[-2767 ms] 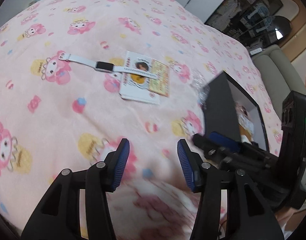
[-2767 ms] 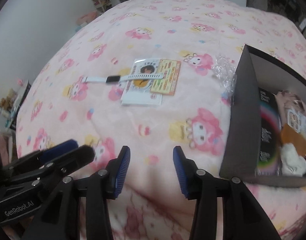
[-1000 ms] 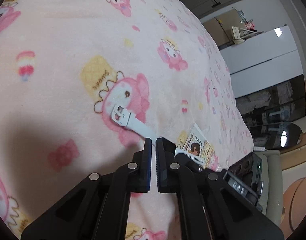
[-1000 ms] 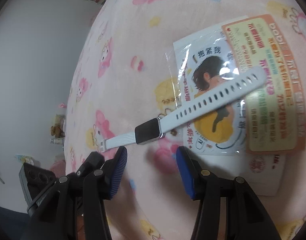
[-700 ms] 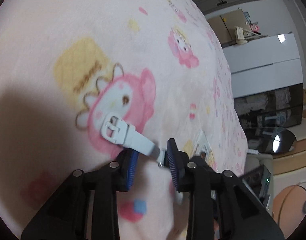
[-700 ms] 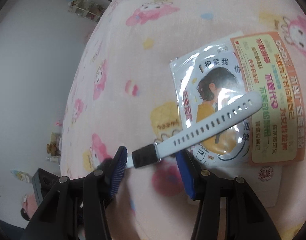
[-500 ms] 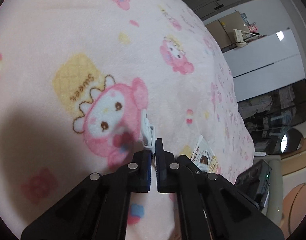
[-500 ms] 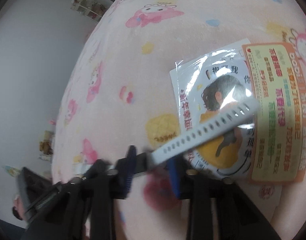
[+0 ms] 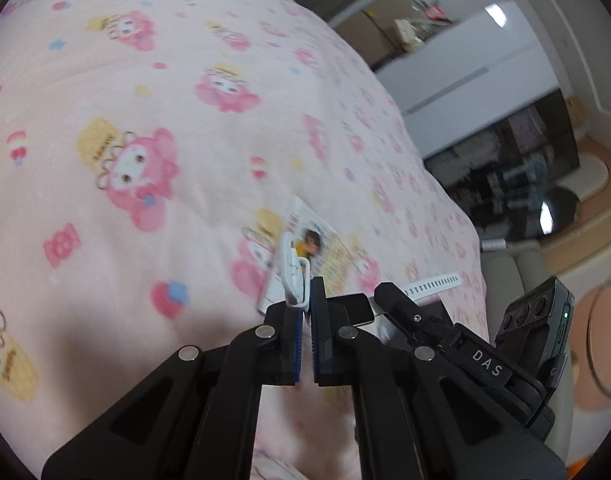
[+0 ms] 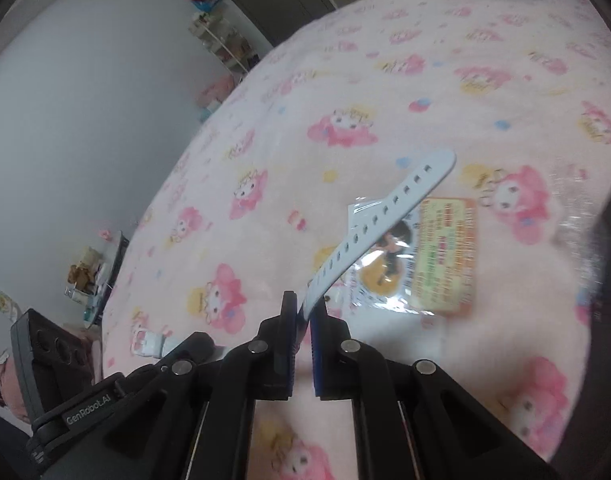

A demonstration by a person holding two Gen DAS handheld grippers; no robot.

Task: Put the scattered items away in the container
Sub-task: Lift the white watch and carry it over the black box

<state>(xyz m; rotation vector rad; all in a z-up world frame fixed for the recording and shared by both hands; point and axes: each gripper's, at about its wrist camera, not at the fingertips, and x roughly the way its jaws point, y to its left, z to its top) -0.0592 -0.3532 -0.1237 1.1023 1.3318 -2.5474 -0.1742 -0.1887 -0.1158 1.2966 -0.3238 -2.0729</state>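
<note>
A white watch is held off the pink blanket between both grippers. My left gripper [image 9: 306,296] is shut on its buckle strap [image 9: 292,276]. My right gripper [image 10: 303,320] is shut on its holed strap [image 10: 379,222], which sticks up and to the right. The holed strap tip also shows in the left wrist view [image 9: 433,282], and the buckle in the right wrist view [image 10: 145,342]. A flat plastic-wrapped card packet [image 10: 421,258] lies on the blanket just beyond the watch; it also shows in the left wrist view [image 9: 325,240]. The dark container [image 10: 609,280] is at the right edge.
The pink cartoon-print blanket [image 9: 125,140] covers the whole bed. A crinkled clear wrapper [image 10: 573,208] lies by the container's near wall. Shelves and cupboards [image 9: 505,160] stand beyond the bed's far side. A beige seat [image 9: 505,280] is beside the bed.
Both grippers closed on the watch straps and lifted the watch off the blanket and card packet. The watch has moved up and toward the right.
</note>
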